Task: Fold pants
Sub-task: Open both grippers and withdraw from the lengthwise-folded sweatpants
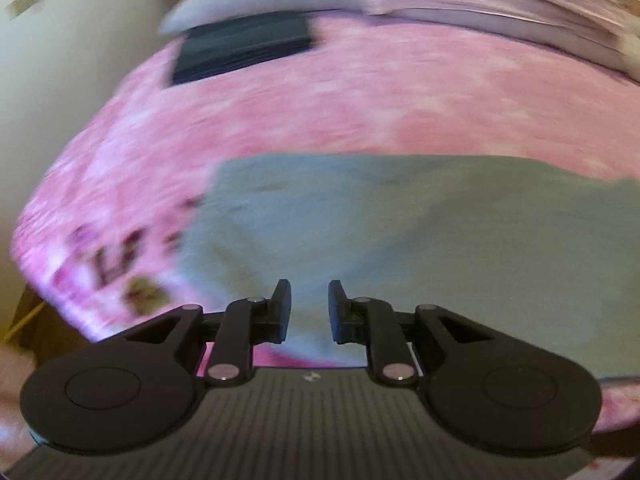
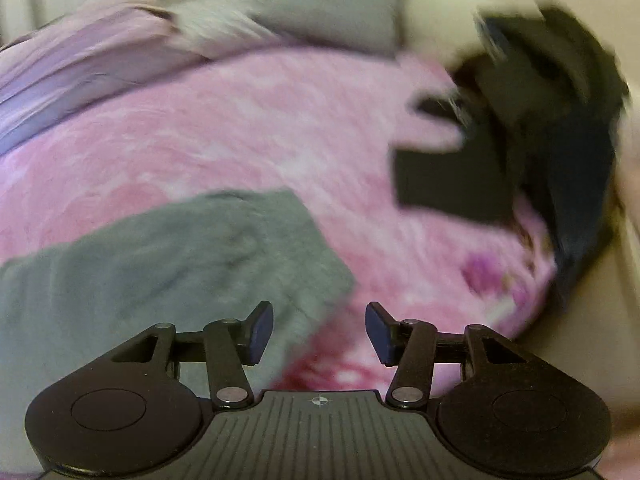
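Each camera rides just behind its own tool and looks forward and steeply down along the two fingers at the bed. The left gripper [image 1: 310,310] has the grey pants [image 1: 400,240] spread straight ahead, filling the near field, with pink bedding [image 1: 340,108] beyond and a dark folded garment [image 1: 240,46] far ahead to its left. The right gripper [image 2: 320,332] sees the same pants [image 2: 160,260] ahead to its left and dark clothes [image 2: 540,140] ahead right. Both views share the pants, bedding and lilac pillows [image 1: 500,4], all motion-blurred.

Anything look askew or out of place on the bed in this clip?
Mostly tidy. The grey fabric pants lie flat on the pink patterned blanket. One oddity: a heap of dark clothes sits bunched at the blanket's edge, seemingly unfolded, though blur hides detail.
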A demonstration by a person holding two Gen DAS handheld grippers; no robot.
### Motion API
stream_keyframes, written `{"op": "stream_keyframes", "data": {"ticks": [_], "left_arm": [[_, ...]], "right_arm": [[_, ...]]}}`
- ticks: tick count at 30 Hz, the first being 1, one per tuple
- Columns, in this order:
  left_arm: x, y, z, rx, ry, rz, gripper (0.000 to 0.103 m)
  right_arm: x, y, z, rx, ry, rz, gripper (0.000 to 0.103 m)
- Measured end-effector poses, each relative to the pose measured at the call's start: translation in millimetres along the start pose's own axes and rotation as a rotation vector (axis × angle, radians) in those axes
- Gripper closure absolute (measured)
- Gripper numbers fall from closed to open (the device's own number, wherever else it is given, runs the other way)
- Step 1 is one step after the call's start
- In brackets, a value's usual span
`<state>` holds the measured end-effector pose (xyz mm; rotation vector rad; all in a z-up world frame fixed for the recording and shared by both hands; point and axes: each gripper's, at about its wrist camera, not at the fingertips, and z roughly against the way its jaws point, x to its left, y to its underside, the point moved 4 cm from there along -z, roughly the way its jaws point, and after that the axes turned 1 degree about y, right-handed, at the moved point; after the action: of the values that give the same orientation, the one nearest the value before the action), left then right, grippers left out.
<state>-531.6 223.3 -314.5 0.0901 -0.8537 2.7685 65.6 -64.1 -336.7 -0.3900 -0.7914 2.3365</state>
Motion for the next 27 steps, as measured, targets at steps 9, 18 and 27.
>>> {"op": "stream_keyframes", "data": {"ticks": [9, 18, 27], "left_arm": [[-69.9, 38.9, -45.8, -0.028, 0.190, -0.171, 0.083], [-61.9, 52.0, -44.9, -0.168, 0.264, -0.198, 0.080], [-42.8, 66.4, 7.6, -0.218, 0.261, -0.114, 0.067]], "right_arm": [[47.5, 72.2, -47.5, 0.003, -0.194, 0.118, 0.052], [44.2, 95.9, -37.3, -0.161, -0.197, 0.088, 0.049], [59.8, 106.8, 35.9, -0.241, -0.127, 0.025, 0.048]]}}
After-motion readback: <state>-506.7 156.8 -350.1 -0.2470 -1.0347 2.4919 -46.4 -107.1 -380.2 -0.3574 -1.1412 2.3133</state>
